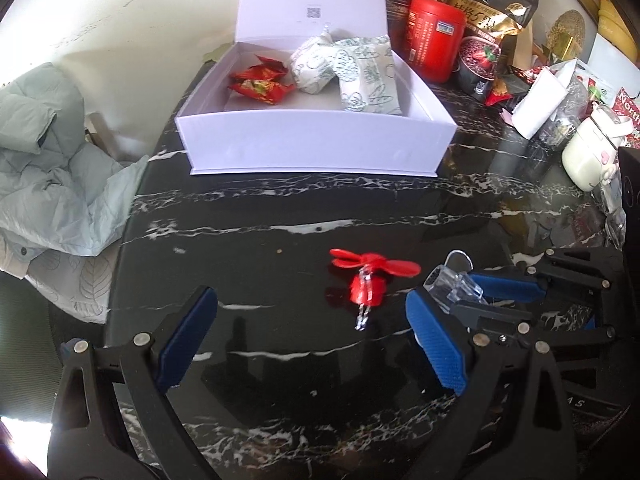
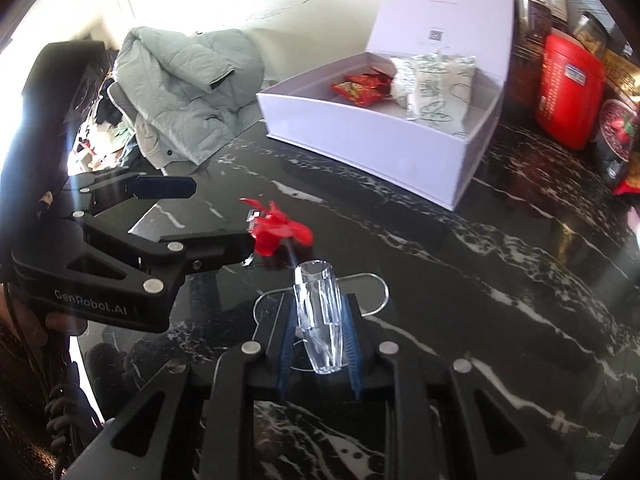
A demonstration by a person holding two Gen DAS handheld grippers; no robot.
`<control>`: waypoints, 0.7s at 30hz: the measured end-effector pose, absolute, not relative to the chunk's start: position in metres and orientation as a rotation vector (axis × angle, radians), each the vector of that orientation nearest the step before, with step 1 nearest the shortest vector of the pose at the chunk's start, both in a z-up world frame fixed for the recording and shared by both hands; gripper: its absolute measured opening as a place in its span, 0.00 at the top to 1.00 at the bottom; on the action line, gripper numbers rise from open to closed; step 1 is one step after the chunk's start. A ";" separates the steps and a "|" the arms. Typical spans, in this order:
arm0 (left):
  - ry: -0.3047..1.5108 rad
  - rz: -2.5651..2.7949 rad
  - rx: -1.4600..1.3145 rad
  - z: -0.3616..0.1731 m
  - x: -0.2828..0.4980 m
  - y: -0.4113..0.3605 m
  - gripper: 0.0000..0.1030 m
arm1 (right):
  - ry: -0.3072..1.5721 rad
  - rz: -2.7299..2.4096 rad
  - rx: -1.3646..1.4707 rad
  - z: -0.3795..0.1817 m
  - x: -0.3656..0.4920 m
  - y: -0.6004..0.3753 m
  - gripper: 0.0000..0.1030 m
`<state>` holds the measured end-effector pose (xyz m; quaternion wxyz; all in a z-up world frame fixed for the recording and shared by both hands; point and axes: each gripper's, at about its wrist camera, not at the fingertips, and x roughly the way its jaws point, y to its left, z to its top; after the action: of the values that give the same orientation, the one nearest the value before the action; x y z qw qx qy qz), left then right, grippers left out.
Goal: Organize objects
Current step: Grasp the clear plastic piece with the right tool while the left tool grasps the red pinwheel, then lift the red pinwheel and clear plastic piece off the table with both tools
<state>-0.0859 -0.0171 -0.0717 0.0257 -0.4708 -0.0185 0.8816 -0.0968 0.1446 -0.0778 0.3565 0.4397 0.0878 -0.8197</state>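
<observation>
We see the red fan toy (image 1: 370, 280) lying on the marble table (image 1: 280, 208), near the white box (image 1: 316, 148). Our left gripper (image 1: 312, 344) stands wide beside the toy; its arm reads "GenRobot.AI". Our right gripper (image 2: 320, 344) grips a clear tube (image 2: 320, 316).

In the left wrist view the clear plastic piece (image 1: 454, 286) was half hidden behind the blue pad (image 1: 436, 346) of the left tongs (image 1: 312, 340), its lower end out of sight. The white box (image 1: 316, 148) lost the top of its lid to the upper edge. Print on the red canister (image 1: 434, 40) was too small to read (the lid's QR code likewise). In the right wrist view the red propeller toy (image 2: 278, 228) was blurred, its shape unclear.
</observation>
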 end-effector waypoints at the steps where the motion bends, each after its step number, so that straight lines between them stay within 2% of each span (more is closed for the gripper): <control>1: -0.062 2.713 -1.458 -0.074 -0.088 -0.014 0.07 | 0.225 -2.127 1.139 -0.078 -0.098 0.148 0.78; 3: -0.071 2.689 -1.458 -0.078 -0.092 -0.009 0.09 | 0.226 -2.149 1.143 -0.078 -0.100 0.153 0.78; 6: -0.086 2.673 -1.454 -0.084 -0.097 -0.005 0.20 | 0.223 -2.171 1.164 -0.079 -0.104 0.161 0.78; 8: -0.087 2.682 -1.443 -0.088 -0.099 -0.003 0.32 | 0.234 -2.191 1.162 -0.080 -0.104 0.166 0.78; 13: -0.054 2.697 -1.406 -0.091 -0.100 0.000 0.44 | 0.239 -2.208 1.154 -0.080 -0.102 0.172 0.77; 14: -0.039 2.696 -1.403 -0.091 -0.100 0.001 0.49 | 0.240 -2.210 1.150 -0.080 -0.102 0.173 0.75; 18: 0.028 2.705 -1.409 -0.090 -0.098 0.006 0.59 | 0.238 -2.224 1.151 -0.081 -0.099 0.176 0.64; 19: 0.037 2.706 -1.410 -0.090 -0.098 0.007 0.63 | 0.234 -2.225 1.164 -0.083 -0.099 0.177 0.59; 20: 0.036 2.703 -1.406 -0.089 -0.097 0.007 0.71 | 0.227 -2.227 1.162 -0.083 -0.099 0.179 0.58; 21: 0.029 2.699 -1.402 -0.089 -0.096 0.007 0.74 | 0.224 -2.233 1.162 -0.084 -0.099 0.179 0.57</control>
<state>-0.0963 0.0065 -0.0888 0.0501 -0.4605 0.0095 0.8862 -0.0990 0.1792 -0.0837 0.3024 0.4382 0.0845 -0.8422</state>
